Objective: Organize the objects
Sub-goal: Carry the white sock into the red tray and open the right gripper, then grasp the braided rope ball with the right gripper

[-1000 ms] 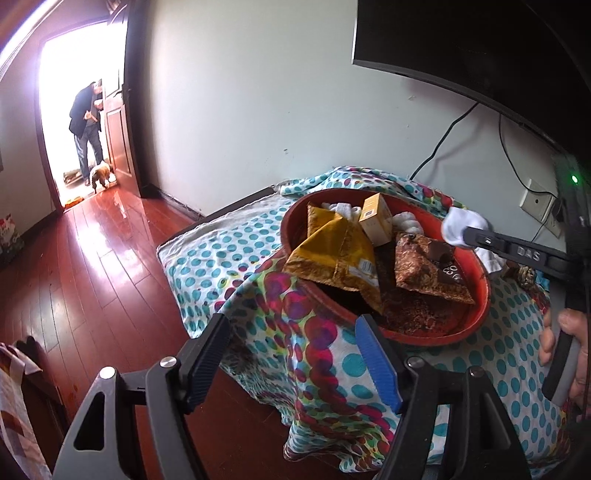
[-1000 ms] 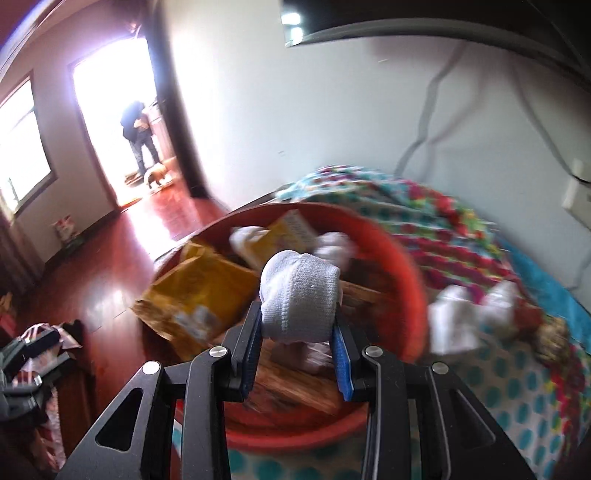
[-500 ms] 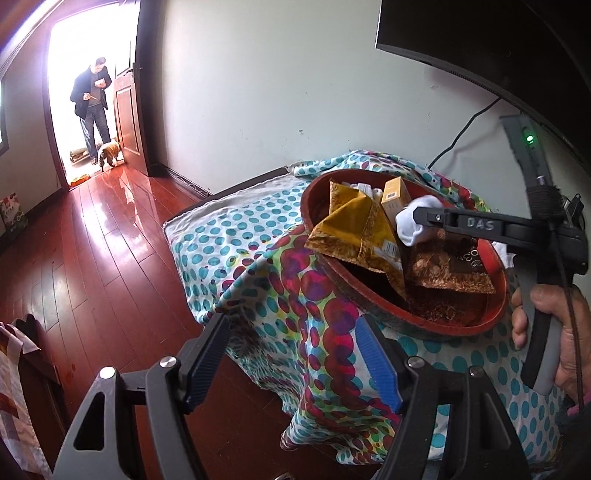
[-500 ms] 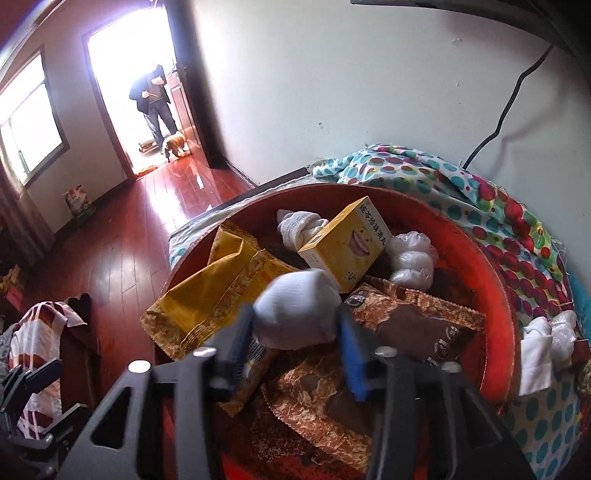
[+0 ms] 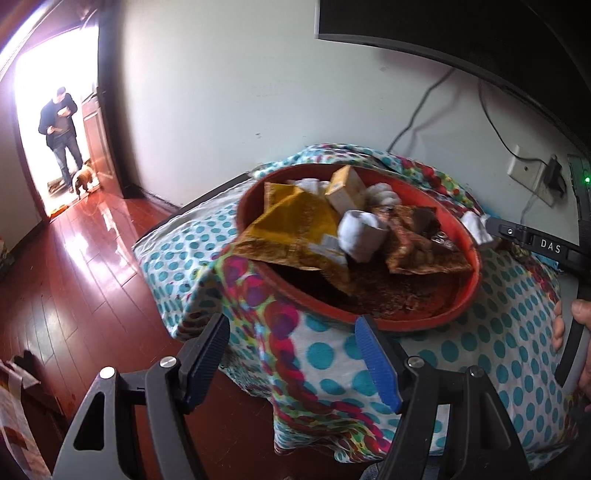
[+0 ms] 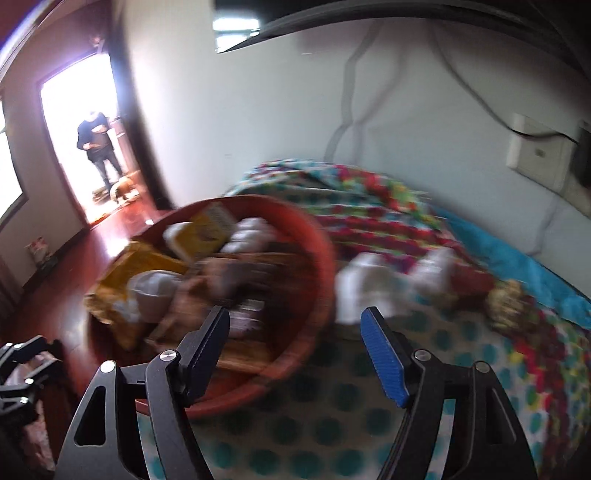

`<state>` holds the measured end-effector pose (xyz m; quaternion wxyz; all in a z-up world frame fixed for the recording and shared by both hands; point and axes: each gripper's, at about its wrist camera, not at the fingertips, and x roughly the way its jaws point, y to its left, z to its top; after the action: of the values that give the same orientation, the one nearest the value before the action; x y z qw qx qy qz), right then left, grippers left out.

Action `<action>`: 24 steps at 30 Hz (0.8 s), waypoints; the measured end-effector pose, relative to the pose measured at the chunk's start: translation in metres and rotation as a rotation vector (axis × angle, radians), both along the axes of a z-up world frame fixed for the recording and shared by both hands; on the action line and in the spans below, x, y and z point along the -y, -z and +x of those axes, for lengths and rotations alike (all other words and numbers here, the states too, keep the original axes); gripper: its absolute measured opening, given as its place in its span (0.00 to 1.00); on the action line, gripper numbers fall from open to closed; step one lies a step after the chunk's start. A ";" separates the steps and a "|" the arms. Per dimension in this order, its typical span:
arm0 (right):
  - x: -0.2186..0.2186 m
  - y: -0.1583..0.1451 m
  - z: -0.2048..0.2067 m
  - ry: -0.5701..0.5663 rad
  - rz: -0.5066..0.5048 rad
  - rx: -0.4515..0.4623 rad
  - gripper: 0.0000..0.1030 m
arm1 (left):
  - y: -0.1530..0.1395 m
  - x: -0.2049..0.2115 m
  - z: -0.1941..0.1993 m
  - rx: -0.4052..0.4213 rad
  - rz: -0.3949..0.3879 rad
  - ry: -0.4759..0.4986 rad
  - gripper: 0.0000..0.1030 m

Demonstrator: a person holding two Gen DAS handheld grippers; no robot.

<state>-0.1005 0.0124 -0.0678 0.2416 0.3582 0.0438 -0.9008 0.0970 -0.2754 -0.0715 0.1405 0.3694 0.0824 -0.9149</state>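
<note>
A red basin (image 5: 391, 325) stands on the spotted cloth, filled with a yellow packet (image 5: 295, 225), a yellow box (image 5: 345, 188) and a brown packet (image 5: 417, 240). On top of them lies a rolled white sock (image 5: 360, 234), free of any grip. My left gripper (image 5: 291, 332) hangs open and empty before the basin's near rim. My right gripper (image 6: 295, 321) hovers over the basin's right rim (image 6: 321, 258); its jaws are opening with nothing between them. More white socks (image 6: 369, 291) lie on the cloth just beyond it.
The table's spotted cloth (image 5: 480, 350) hangs down over a red wooden floor (image 5: 74, 277). A wall socket with cables (image 5: 524, 171) and a dark screen (image 5: 443, 29) are behind. A person (image 5: 61, 129) and a dog (image 5: 83, 181) stand in the bright doorway.
My right gripper opened and let go of the white sock roll, which now lies in the basin. It then swung right, off the basin's middle. The left gripper shifted slightly.
</note>
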 end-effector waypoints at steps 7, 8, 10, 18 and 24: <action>-0.117 0.019 -0.044 0.256 -0.050 0.069 0.70 | -0.001 -0.054 -0.023 0.007 -0.032 0.130 0.70; -0.129 0.023 -0.050 0.280 -0.055 0.080 0.70 | -0.001 -0.060 -0.026 0.007 -0.036 0.144 0.70; -0.145 0.032 -0.061 0.308 -0.049 0.099 0.70 | 0.000 -0.078 -0.036 0.011 -0.041 0.186 0.70; -0.134 0.053 -0.096 0.249 0.010 0.111 0.71 | 0.004 -0.141 -0.069 0.022 -0.028 0.334 0.71; -0.119 0.063 -0.115 0.209 0.064 0.118 0.71 | 0.010 -0.177 -0.086 0.016 -0.066 0.402 0.71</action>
<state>-0.2155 0.1318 -0.1304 0.1370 0.4209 0.0205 -0.8965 0.0111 -0.0982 -0.0814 -0.0320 0.3810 -0.0240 -0.9237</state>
